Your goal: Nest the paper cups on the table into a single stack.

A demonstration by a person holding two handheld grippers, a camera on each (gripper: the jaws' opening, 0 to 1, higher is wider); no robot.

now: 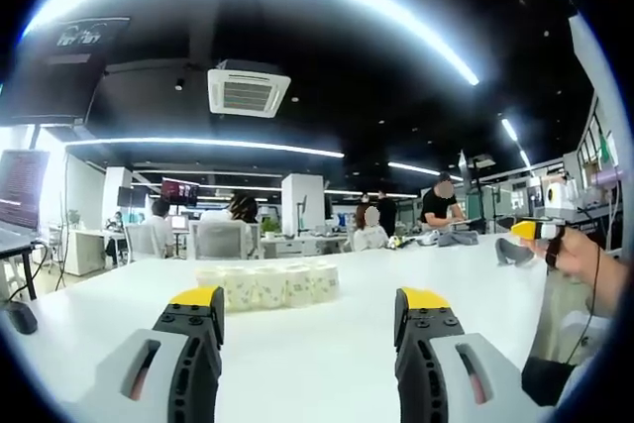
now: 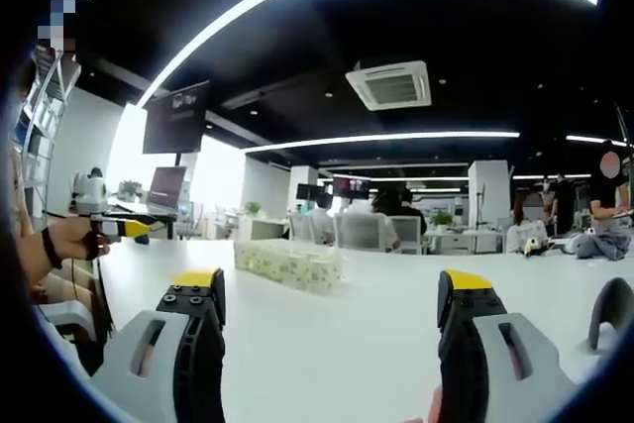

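White paper cups (image 1: 265, 284) with a faint speckled print lie in a row on the bench (image 1: 327, 364), straight ahead of the left tool (image 1: 309, 316) and well beyond its tips. In the right gripper view the same row (image 2: 289, 264) sits ahead and a little to the left of the right tool (image 2: 335, 296). From here the cups read as a low line, side by side; whether any are already nested I cannot tell.

Both tools are spread wide with nothing between the jaws. The left tool's yellow-tipped jaws frame the cups at a distance, and the right tool's jaws stand apart over bare bench top. Each tool also appears at the edge of the other's view, held in a hand (image 1: 584, 255) out to the side.

Judging by this, the stacking has hardly begun: no cup is held, none is lifted, and the whole reach to the row is yet to be made.

The bench is white, smooth and glossy. Around it is an open office with a dark ceiling, long light strips, a ceiling air unit (image 1: 248, 91), a hanging screen (image 2: 176, 116), desks, chairs and several people seated or standing far behind the cups.
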